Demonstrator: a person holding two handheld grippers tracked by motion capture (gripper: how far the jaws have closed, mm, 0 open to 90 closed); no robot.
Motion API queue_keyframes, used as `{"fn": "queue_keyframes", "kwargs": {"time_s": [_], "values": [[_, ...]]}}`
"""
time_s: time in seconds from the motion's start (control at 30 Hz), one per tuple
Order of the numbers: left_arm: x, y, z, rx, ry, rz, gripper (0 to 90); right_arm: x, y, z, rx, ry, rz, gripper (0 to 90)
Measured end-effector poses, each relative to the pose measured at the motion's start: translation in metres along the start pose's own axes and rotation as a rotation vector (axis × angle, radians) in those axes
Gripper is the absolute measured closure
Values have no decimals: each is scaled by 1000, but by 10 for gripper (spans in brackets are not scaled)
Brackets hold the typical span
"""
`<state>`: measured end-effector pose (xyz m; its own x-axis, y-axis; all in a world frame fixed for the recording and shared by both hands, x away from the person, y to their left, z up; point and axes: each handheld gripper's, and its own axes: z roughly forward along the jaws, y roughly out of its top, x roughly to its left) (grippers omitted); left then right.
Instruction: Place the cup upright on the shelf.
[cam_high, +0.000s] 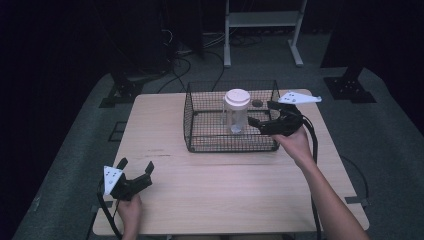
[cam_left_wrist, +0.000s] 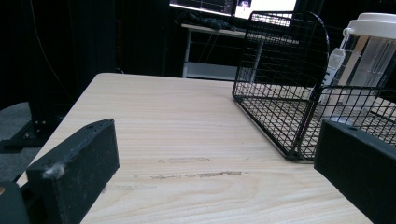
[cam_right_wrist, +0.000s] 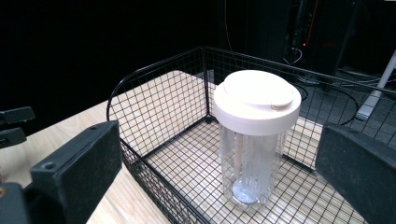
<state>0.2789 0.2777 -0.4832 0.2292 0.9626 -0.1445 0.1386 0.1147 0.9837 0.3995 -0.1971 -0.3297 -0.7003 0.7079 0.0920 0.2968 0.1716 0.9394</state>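
We see a clear ribbed plastic bottle (cam_high: 236, 114) with a round white lid standing upright inside the black wire-mesh basket (cam_high: 200, 142) on the pale wooden worktop (cam_high: 225, 190). Right gripper (cam_high: 260, 121), fingers spread, beside it; left gripper (cam_high: 136, 172), fingers spread, well apart.

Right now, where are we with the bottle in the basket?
Done: the clear bottle with the white lid stands upright inside the black wire basket. In hand: nothing is gripped; the right claw is open at the basket's right side, aimed at the bottle, short of touching it. The left claw is open near the table's front left corner. Left: close on the bottle, probably to lift it.
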Motion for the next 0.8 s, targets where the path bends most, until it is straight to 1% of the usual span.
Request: {"fn": "queue_keyframes", "kwargs": {"time_s": [0.17,0.2,0.4,0.43,0.53,0.8], "values": [[0,0,0,1,0,-1,0,2,-4,-3,5,8,2,0],[0,0,0,1,1,-1,0,2,-5,-3,14,8,-2,0],[0,0,0,1,0,0,0,6,-9,-6,16,17,-6,0],[0,0,0,1,0,0,0,7,-11,-7,25,16,-13,0],[0,0,0,1,0,0,0,7,-14,-9,27,19,-15,0],[0,0,0,2,0,2,0,8,-22,-15,34,24,-8,0]]}}
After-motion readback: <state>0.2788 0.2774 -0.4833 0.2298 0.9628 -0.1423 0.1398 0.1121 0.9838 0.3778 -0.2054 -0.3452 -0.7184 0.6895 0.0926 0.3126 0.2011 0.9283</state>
